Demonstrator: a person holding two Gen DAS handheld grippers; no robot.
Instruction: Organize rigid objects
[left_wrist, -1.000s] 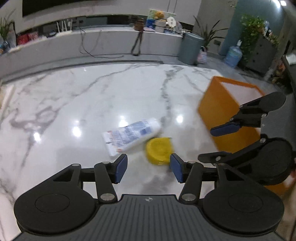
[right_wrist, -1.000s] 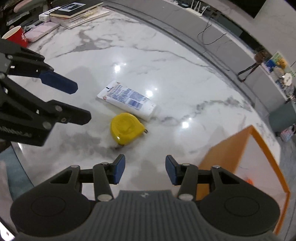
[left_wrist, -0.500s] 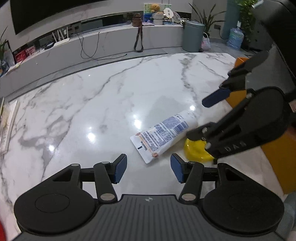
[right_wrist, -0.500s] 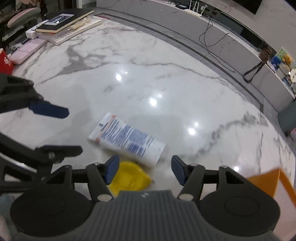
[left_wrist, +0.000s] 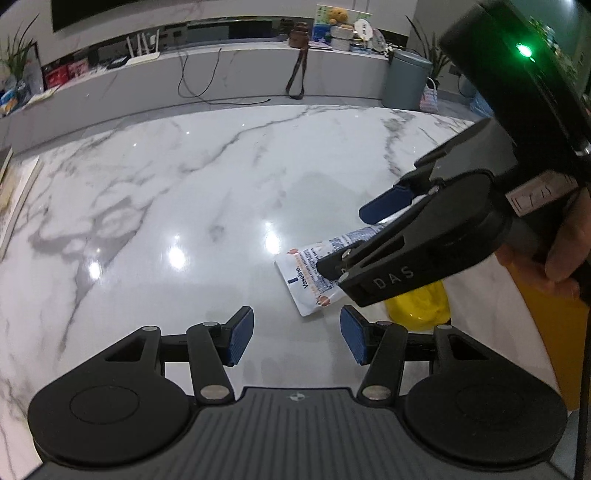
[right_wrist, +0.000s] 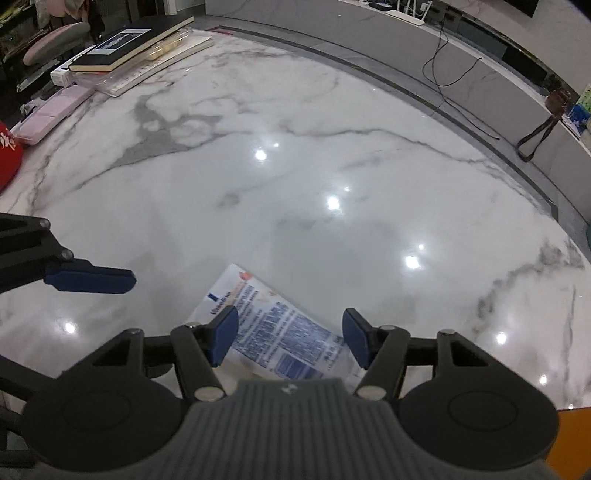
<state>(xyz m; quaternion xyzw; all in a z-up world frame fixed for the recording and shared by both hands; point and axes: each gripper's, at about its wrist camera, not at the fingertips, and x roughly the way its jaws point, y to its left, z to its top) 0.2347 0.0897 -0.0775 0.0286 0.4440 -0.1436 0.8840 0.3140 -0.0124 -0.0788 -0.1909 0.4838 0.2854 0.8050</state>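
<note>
A white Vaseline tube (left_wrist: 306, 280) lies flat on the marble table (left_wrist: 184, 184), with a yellow tape measure (left_wrist: 421, 306) just right of it. My right gripper (right_wrist: 290, 338) hangs open directly over the tube (right_wrist: 280, 332), which shows between its blue pads untouched. In the left wrist view the right gripper (left_wrist: 343, 240) reaches in from the right and hides the tube's cap end. My left gripper (left_wrist: 297, 339) is open and empty, just short of the tube's flat end. One of its pads (right_wrist: 88, 280) shows at the left of the right wrist view.
An orange bin (left_wrist: 554, 332) stands at the table's right edge, beside the tape measure. A person's hand (left_wrist: 565, 258) grips the right tool. Books (right_wrist: 129, 40), a pink case (right_wrist: 48, 114) and a red object (right_wrist: 7, 155) sit at the far left side.
My right gripper has swung over the tube with wider jaws, and the tape measure has dropped out of its view. The left gripper drifted left and lower; the tube now lies ahead to its right.
</note>
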